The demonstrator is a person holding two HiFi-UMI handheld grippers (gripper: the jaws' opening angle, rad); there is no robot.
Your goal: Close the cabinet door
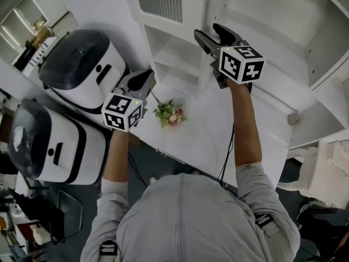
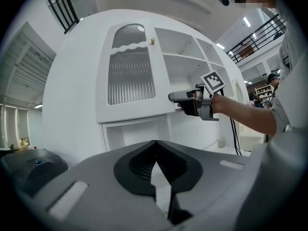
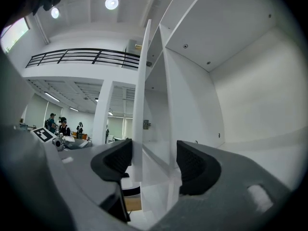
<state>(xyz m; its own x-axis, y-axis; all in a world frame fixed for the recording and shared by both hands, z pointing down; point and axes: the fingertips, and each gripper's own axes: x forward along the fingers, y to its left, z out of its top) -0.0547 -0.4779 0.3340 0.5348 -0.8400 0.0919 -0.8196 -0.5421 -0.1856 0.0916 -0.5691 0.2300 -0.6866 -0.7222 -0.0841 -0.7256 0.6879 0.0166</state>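
Your right arm reaches forward and level. Your right gripper (image 1: 206,30) has its jaws wide apart astride the free edge of the cabinet door (image 3: 139,105); the edge sits just beside the left pad and apart from the right one. Your left gripper (image 2: 155,146) is held nearer to you, pointing at the cabinet (image 2: 72,105), jaws together on nothing. The door stands swung out, with open shelves (image 2: 185,57) showing beside it. Below your hands a small bunch of flowers (image 1: 170,114) lies on the white desk (image 1: 218,141). Dark-lidded appliances (image 1: 82,70) stand at your left.
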